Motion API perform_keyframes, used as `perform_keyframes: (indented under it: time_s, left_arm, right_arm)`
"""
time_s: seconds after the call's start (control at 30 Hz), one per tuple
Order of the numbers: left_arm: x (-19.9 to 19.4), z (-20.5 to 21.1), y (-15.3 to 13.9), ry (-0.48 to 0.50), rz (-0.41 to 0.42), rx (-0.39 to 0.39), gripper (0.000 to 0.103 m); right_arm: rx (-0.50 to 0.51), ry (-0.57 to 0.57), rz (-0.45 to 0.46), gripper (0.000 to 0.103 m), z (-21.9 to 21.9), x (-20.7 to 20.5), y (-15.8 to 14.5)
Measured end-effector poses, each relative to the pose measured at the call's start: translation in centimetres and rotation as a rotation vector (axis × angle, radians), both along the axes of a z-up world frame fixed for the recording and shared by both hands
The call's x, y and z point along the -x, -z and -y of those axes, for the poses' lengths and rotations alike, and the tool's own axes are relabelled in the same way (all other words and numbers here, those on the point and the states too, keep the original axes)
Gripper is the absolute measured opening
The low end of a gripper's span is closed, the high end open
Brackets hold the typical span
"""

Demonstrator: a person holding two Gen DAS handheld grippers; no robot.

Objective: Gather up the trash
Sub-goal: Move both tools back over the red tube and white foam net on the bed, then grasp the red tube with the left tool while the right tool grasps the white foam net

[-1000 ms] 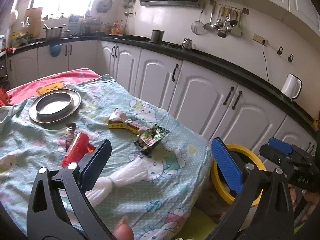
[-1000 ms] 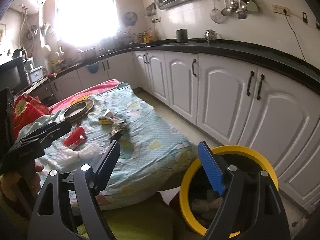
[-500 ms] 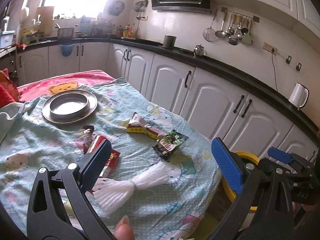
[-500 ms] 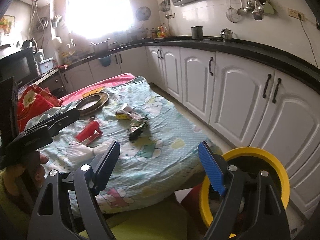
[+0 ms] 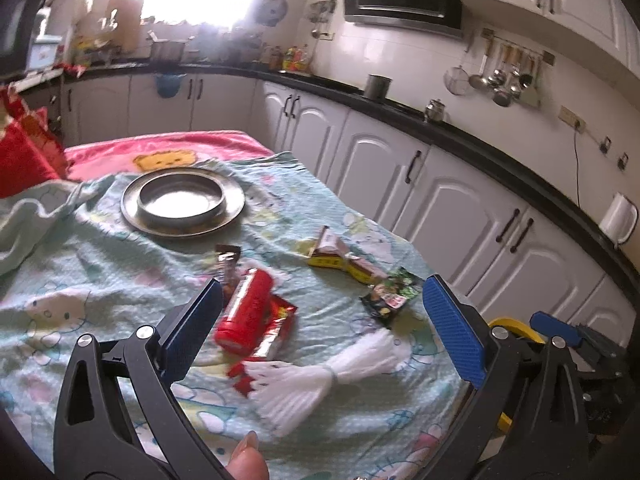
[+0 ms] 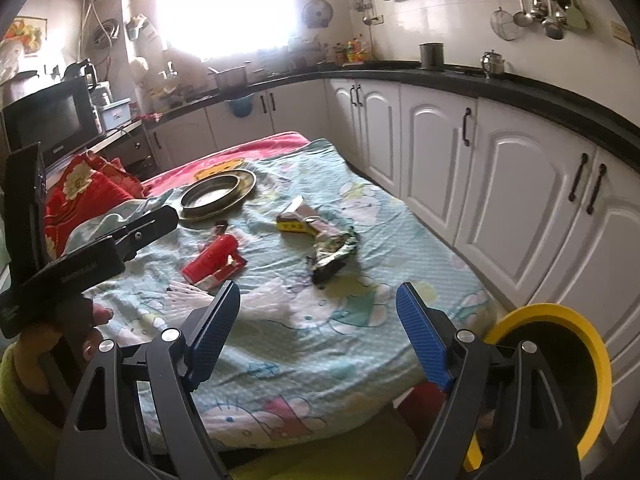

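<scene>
Trash lies on a table under a light blue cartoon cloth. A red can rests on a red wrapper. Near it are a small dark wrapper, a yellow and pink carton, a dark green snack packet and a white tasselled bundle. A yellow-rimmed bin stands on the floor to the right of the table. My left gripper is open and empty above the near trash. My right gripper is open and empty over the table's near edge.
A round metal plate with a bowl sits at the table's far end by a red cushion. White cabinets under a black counter run along the right. A kettle stands on the counter.
Both grippers have swung left, away from the bin and over the table. The trash now sits nearer and more central in both views. Both stay open.
</scene>
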State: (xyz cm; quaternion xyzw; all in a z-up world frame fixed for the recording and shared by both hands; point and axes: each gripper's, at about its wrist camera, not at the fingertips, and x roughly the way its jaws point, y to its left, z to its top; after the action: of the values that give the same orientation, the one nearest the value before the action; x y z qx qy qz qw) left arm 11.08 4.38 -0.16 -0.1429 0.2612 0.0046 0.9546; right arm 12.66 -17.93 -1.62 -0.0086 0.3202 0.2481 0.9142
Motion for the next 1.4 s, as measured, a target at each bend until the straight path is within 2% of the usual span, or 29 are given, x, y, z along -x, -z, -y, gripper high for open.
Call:
perform_keyframes:
  time_s: [0.5,0.6,0.67,0.73,0.8,0.87,1.07,1.13,1.27,1.4]
  left_arm:
    - [-0.7,-6.6,2.7,-0.130,-0.079,0.044,0.090]
    - [-1.1,-7.2,3.6,-0.124,-0.108,0.075,0.081]
    - [-1.5,-7.5,4.3,-0.109,-0.128,0.098,0.071]
    - [-2.0,-7.5,4.9,-0.091,-0.149,0.118,0.066]
    - [-2.6,-7.5,5.6,-0.067,-0.175,0.151,0.066]
    - [-3.2,-7.4,6.1,-0.048,-0.194,0.167,0.058]
    - [-4.8,-7.0,7.5,-0.008,-0.248,0.180,0.054]
    - [-5.3,-6.9,8.0,0.003,-0.268,0.193,0.054]
    - [-5.6,-6.8,8.9,0.002,-0.295,0.198,0.051]
    - [-5.5,-6.7,9.2,-0.002,-0.296,0.191,0.049]
  right_arm:
    - [0.035,-0.104,-0.089,0.077,-6.1,-3.2,3.8]
    - [0.047,-0.110,-0.104,0.077,-6.8,-3.9,4.7]
    - [0.050,-0.115,-0.124,0.074,-7.2,-4.4,5.4]
    - [0.044,-0.122,-0.151,0.071,-7.5,-4.8,6.0]
    - [0.040,-0.125,-0.173,0.069,-7.6,-5.2,6.5]
    - [0.035,-0.131,-0.199,0.067,-7.8,-5.6,7.1]
    - [0.007,-0.151,-0.280,0.058,-8.0,-6.4,8.8]
    - [0.003,-0.159,-0.290,0.053,-8.0,-6.3,9.1]
    - [-0.004,-0.164,-0.298,0.052,-7.8,-6.3,9.2]
    - [-0.001,-0.175,-0.300,0.047,-7.8,-6.0,9.2]
